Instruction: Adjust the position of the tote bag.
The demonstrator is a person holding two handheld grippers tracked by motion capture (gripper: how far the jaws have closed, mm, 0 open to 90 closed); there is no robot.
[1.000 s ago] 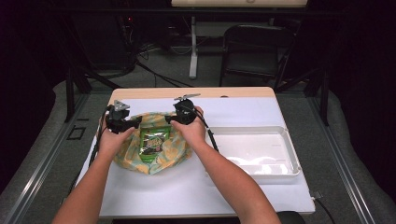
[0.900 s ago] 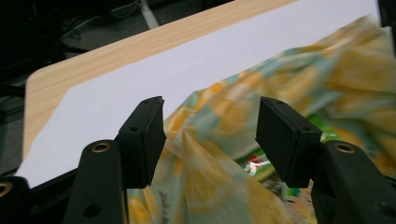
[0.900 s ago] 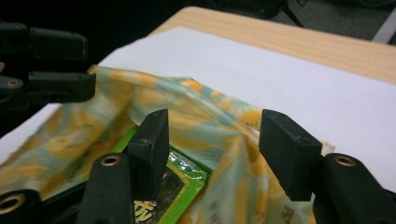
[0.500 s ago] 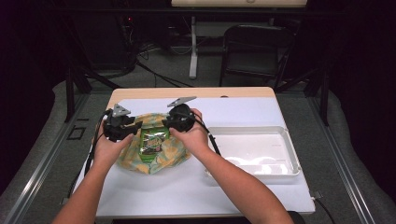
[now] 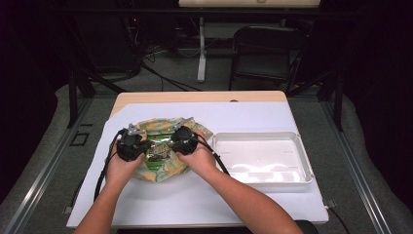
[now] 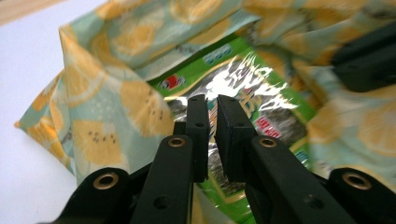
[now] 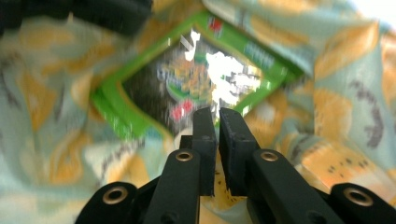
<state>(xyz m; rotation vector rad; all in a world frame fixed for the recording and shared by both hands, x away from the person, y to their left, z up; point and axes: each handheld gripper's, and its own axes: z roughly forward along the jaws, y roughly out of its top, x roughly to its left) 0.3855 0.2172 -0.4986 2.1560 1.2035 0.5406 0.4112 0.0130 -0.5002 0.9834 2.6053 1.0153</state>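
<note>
A: White sheeting covers the table [image 5: 160, 204], dark room behind it, and you've got both hands in at the lemon-print cloth bag [image 5: 155, 127] on its left half, with the white plastic tray [image 5: 306, 165] well apart on the right.

B: And the green foil snack packet [image 5: 157, 152] lies in the bag's open mouth, right between your two grippers.

A: Your left gripper [image 6: 212, 103] has just been closing; its jaws are almost pressed together, a slim gap left, nothing I can see pinched. The packet [image 6: 243, 88] lies just beyond the tips.

B: Same for your right gripper [image 7: 215, 116]: jaws just been closing, nearly together, hovering over the packet [image 7: 187, 79] and cloth [image 7: 345, 107]. I can't tell if a fold is caught.

A: Judging by looks, that packet is light, crinkly and slick. Take it by its flat sealed edge, not the puffed middle, or it may slide out.

B: The bag is soft and floppy, so hold its rim to keep the mouth open.

A: Any writing?

B: A red mark and white characters on green, too blurred to read.
</note>
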